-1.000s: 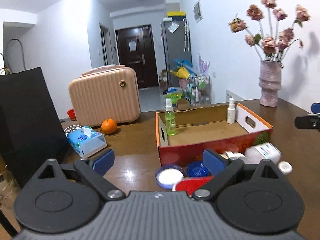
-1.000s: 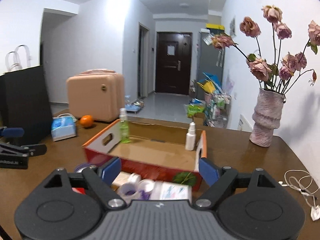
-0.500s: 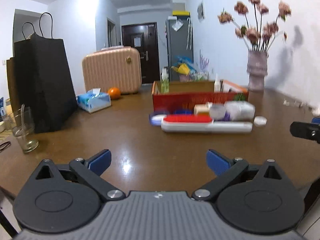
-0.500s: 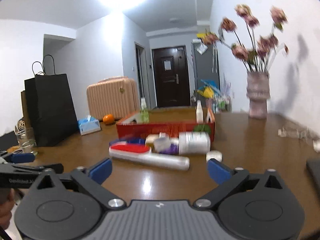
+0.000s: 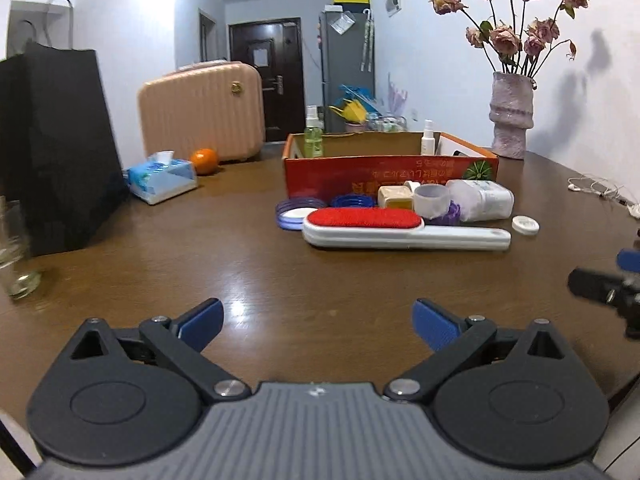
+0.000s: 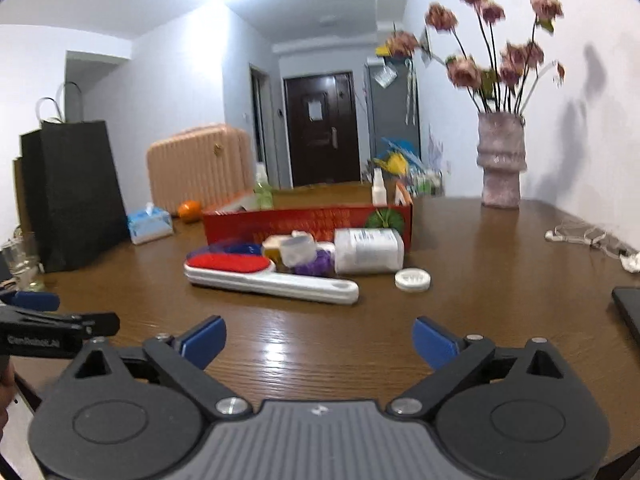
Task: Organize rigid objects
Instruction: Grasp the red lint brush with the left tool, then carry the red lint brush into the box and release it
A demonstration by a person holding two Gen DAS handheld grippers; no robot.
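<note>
A red cardboard box (image 5: 390,172) (image 6: 308,222) stands on the brown table (image 5: 200,248) with a green spray bottle (image 5: 313,138) and a white spray bottle (image 5: 427,138) inside. In front of it lie a white lint brush with a red pad (image 5: 400,230) (image 6: 264,276), blue lids (image 5: 294,214), a white pill bottle (image 5: 484,200) (image 6: 368,250), a small clear cup (image 5: 431,200) and a white cap (image 5: 525,225) (image 6: 413,280). My left gripper (image 5: 318,322) and right gripper (image 6: 318,340) are both open and empty, well short of the objects near the table's front edge.
A black paper bag (image 5: 52,140), a glass (image 5: 16,248), a tissue pack (image 5: 162,176), an orange (image 5: 204,160) and a pink case (image 5: 200,112) stand at the left. A vase of flowers (image 5: 512,124) and white earphones (image 5: 600,190) are at the right. A dark flat object (image 6: 628,312) lies at the right edge.
Both grippers have pulled back from above the box toward the table's front edge and dropped lower. The objects now lie farther ahead. Both stay open.
</note>
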